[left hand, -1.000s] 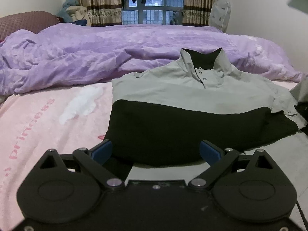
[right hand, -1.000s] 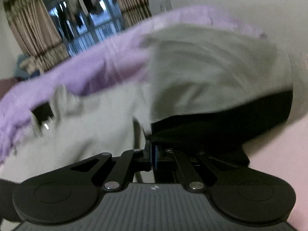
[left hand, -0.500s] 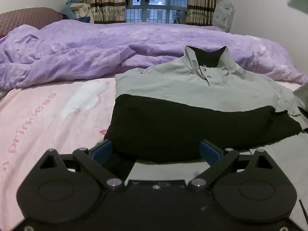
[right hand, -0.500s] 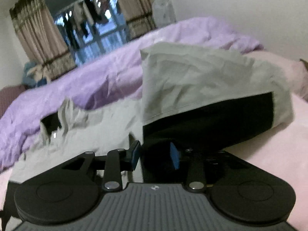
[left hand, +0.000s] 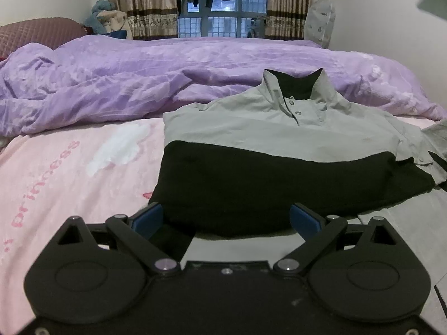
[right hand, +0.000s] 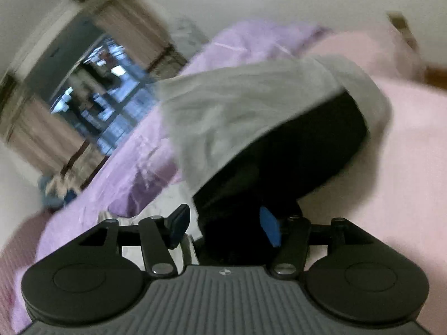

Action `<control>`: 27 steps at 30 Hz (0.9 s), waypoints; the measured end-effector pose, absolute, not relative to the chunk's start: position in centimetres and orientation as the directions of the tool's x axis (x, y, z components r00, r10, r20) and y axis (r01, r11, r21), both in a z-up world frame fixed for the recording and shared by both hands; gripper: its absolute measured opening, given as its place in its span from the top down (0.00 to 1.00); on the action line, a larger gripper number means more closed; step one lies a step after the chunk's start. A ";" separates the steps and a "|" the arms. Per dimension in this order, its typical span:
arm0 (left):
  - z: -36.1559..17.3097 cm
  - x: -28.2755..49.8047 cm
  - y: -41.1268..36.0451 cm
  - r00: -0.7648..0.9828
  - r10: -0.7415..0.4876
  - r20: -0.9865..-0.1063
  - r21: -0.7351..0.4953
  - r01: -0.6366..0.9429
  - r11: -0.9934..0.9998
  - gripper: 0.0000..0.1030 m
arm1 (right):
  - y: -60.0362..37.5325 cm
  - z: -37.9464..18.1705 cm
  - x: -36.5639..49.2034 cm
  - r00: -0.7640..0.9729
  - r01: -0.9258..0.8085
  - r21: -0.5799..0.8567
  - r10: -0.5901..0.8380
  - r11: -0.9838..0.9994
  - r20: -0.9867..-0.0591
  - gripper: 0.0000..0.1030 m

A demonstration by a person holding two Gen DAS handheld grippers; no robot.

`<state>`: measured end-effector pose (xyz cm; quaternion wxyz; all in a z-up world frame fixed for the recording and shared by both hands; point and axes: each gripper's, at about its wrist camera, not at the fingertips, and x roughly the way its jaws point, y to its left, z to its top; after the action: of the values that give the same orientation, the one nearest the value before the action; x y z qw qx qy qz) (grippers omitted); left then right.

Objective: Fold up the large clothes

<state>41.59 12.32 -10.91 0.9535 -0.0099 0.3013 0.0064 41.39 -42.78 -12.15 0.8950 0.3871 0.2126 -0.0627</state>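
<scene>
Left gripper (left hand: pixel 225 217): jaws wide apart, holding nothing, hovering at the near black hem of the shirt (left hand: pixel 279 145).

Shirt: grey and black, lying partly folded on the pink bed sheet (left hand: pixel 69 167), collar toward the purple duvet (left hand: pixel 139 83).

Right gripper (right hand: pixel 223 224): jaws parted around black cloth, apparently not clamped; view blurred.

Step, as judged: side fold over the body. Next: take the hem and fold toward the collar.

The shirt (left hand: pixel 268 150) lies on the sheet (left hand: pixel 69 173), with the duvet (left hand: pixel 139 78) behind it.
</scene>
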 end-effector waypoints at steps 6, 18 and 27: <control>-10.8 41.7 13.0 0.818 0.019 -0.575 -0.032 -0.046 0.998 0.04 | -45.5 -14.5 40.0 0.871 0.440 0.714 -0.066 0.544 -0.487 0.29; -11.1 41.9 12.9 0.820 0.033 -0.571 -0.011 -0.048 0.999 0.04 | -54.0 -19.0 43.6 0.903 0.423 0.796 -0.126 0.433 -0.411 0.84; -11.0 42.0 13.0 0.820 0.054 -0.570 0.003 -0.064 0.998 0.04 | -49.9 -10.9 41.9 0.948 0.317 0.658 -0.214 0.683 -0.235 0.94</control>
<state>41.97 13.02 -11.04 0.9540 -0.0082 0.2982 0.0309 41.89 -49.94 -10.93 0.9147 0.3706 0.0695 -0.1454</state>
